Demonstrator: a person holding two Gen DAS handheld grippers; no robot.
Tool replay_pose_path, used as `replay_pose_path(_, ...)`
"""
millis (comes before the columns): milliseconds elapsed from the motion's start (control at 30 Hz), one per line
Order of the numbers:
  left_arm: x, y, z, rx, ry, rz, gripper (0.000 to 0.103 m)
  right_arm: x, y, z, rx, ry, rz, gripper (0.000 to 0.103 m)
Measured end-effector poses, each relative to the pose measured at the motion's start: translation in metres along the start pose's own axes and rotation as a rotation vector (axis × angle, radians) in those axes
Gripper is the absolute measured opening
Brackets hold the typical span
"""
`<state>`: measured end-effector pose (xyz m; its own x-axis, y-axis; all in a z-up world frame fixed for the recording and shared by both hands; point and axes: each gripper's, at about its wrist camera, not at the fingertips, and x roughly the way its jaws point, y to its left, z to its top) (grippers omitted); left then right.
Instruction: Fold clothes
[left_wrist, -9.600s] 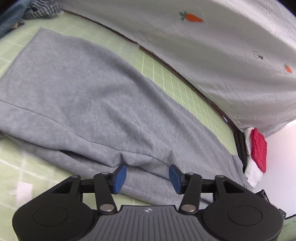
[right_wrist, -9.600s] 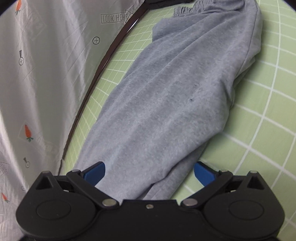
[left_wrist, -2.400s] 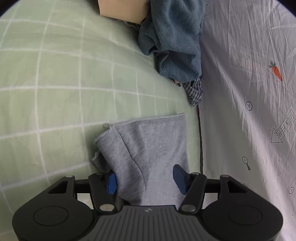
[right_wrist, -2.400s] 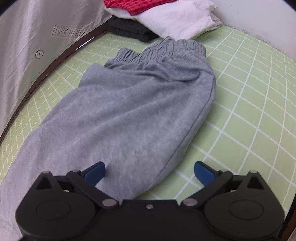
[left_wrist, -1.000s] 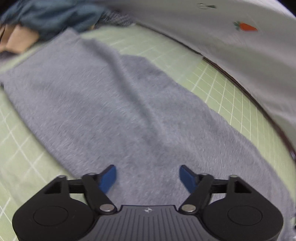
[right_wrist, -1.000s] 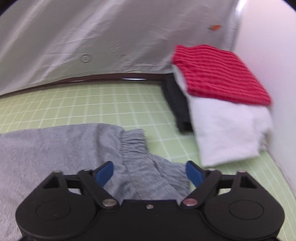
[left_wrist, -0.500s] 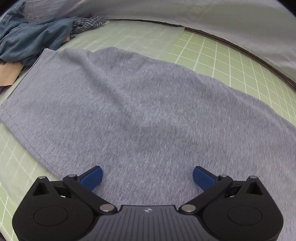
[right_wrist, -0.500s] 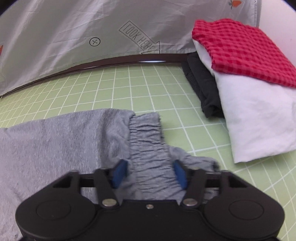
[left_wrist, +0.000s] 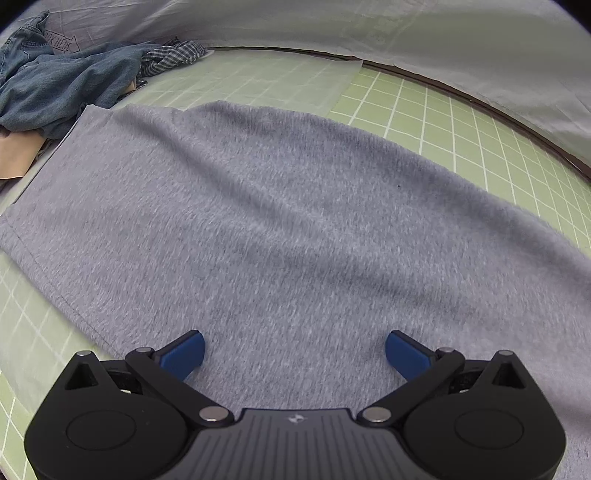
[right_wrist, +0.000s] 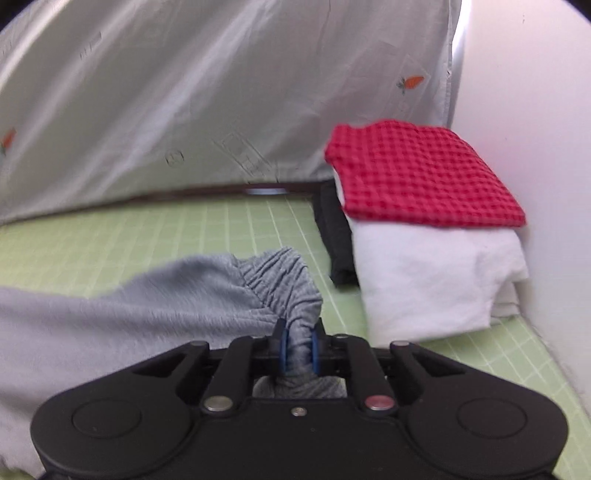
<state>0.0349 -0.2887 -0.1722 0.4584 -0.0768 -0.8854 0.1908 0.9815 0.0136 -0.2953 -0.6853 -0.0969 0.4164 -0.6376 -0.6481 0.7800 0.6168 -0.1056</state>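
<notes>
one waistband (right_wrist: 284, 284) fold between the closing right gripper (right_wrist: 297, 349) pads — bunched.

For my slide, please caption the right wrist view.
Right gripper closing on the grey sweatpants' gathered waistband beside a stack of folded clothes.

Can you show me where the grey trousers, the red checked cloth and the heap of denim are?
grey trousers (left_wrist: 295, 221): left wrist view, middle of the leg.
red checked cloth (right_wrist: 421, 173): right wrist view, its top face.
heap of denim (left_wrist: 62, 88): left wrist view, crumpled middle.
</notes>
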Motion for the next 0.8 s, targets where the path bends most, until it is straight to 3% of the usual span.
replay_pose_path(33, 0.000, 0.000, 0.000, 0.000, 0.001, 0.000, 0.103, 0.011, -0.003, -0.006, 0.023, 0.051, -0.013, 0.029)
replay_pose_path(100, 0.000, -0.001, 0.001, 0.002, 0.004, -0.001, 0.103, 0.025, -0.012, -0.016, 0.116, 0.138, -0.018, 0.030)
replay_pose_path(133, -0.001, -0.001, 0.000, 0.005, 0.004, -0.004, 0.103, 0.026, -0.015, -0.019, 0.156, 0.149, -0.021, 0.038)
replay_pose_path(167, -0.001, -0.001, -0.001, 0.010, 0.004, -0.007, 0.103, 0.022, -0.016, -0.019, 0.173, 0.128, -0.028, 0.041)
replay_pose_path(233, -0.002, -0.001, -0.003, 0.018, -0.002, -0.011, 0.103, 0.013, -0.010, -0.016, 0.162, 0.077, -0.051, 0.061)
replay_pose_path(333, -0.003, -0.002, -0.006, 0.020, -0.015, -0.010, 0.103, 0.006, 0.002, -0.010, 0.120, 0.024, -0.011, 0.076)
replay_pose_path(533, -0.003, -0.002, -0.005, 0.023, -0.011, -0.011, 0.103, 0.035, 0.015, 0.000, 0.107, 0.029, 0.053, 0.079)
replay_pose_path(600, -0.004, -0.003, -0.005, 0.023, -0.011, -0.011, 0.103, 0.052, 0.011, 0.005, 0.151, 0.044, 0.074, 0.079)
replay_pose_path(667, -0.004, -0.002, -0.005, 0.025, -0.014, -0.012, 0.103, 0.069, 0.005, 0.009, 0.189, 0.062, 0.101, 0.072)
replay_pose_path(700, -0.004, -0.002, -0.006, 0.024, -0.017, -0.012, 0.103, 0.077, 0.003, 0.011, 0.197, 0.079, 0.120, 0.052)
replay_pose_path(733, -0.004, -0.002, -0.006, 0.024, -0.021, -0.012, 0.103, 0.085, 0.002, 0.013, 0.202, 0.093, 0.142, 0.042)
replay_pose_path(767, -0.004, -0.002, -0.006, 0.024, -0.024, -0.012, 0.103, 0.089, 0.001, 0.014, 0.201, 0.092, 0.167, 0.039)
replay_pose_path(800, -0.004, -0.001, -0.006, 0.023, -0.026, -0.012, 0.103, 0.092, -0.001, 0.016, 0.194, 0.079, 0.190, 0.021)
